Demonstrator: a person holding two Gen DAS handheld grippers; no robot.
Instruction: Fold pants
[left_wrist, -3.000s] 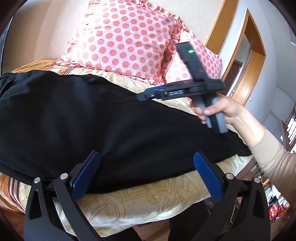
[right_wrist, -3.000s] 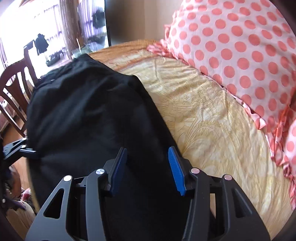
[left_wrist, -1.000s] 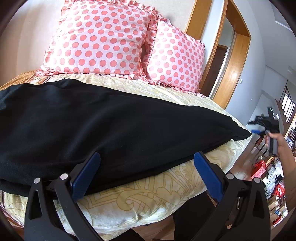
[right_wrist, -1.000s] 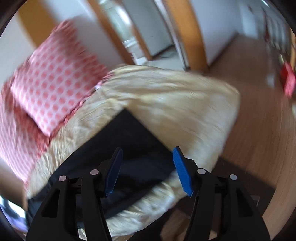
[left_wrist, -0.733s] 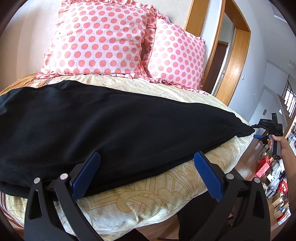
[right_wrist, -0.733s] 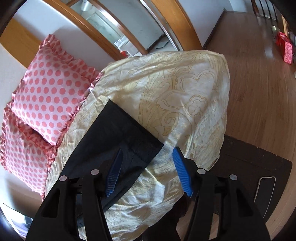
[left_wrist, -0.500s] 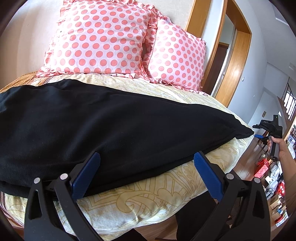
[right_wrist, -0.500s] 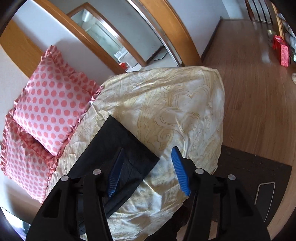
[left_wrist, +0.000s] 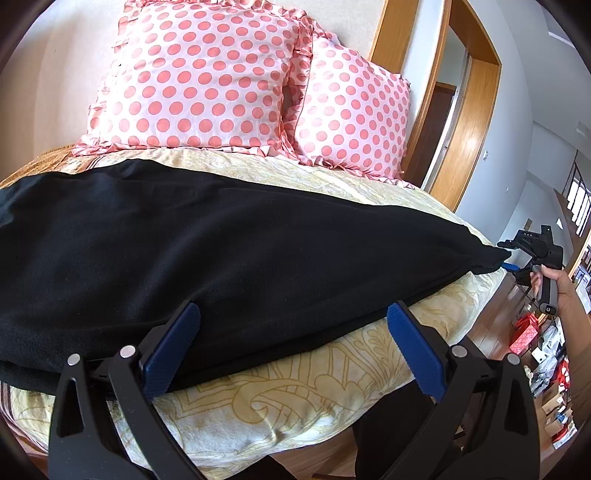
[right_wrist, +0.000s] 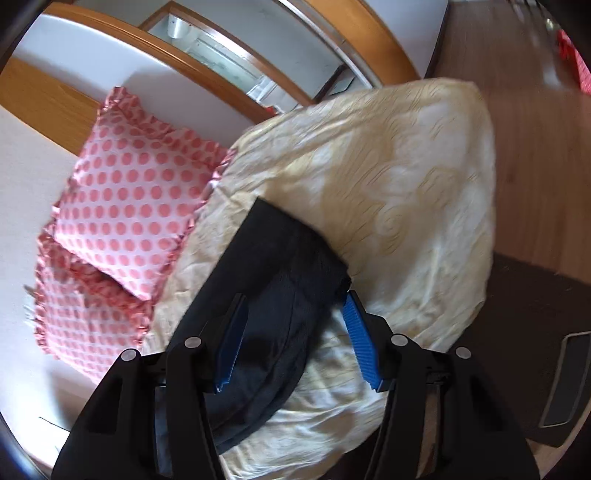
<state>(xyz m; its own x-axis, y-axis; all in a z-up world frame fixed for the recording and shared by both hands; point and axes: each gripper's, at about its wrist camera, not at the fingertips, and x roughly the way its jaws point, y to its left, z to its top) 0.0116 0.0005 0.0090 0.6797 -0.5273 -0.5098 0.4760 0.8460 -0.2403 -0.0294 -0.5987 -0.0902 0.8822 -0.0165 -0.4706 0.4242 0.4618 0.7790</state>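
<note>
Lying lengthwise across the bed, the black pants rest flat on the yellow patterned bedspread, with the hem end reaching toward the bed's corner nearest the wooden floor.

Left gripper: the blue pads stand wide apart. The left pad overlaps the near edge of the pants; whether it touches the cloth cannot be determined. The right pad hangs over bare bedspread just beside that edge.

Right gripper: in the right wrist view the fingers are spread, and the hem end of the pants lies between them. The right-side pad sits just beside the hem corner; the left-side pad lies against the dark fabric. Nothing is clamped. In the left wrist view the same gripper appears at the far hem tip, held by the person's right hand.

Two pink polka-dot pillows lean upright at the head of the bed, well apart from both grippers. A wooden door frame stands beyond the pillows.
</note>
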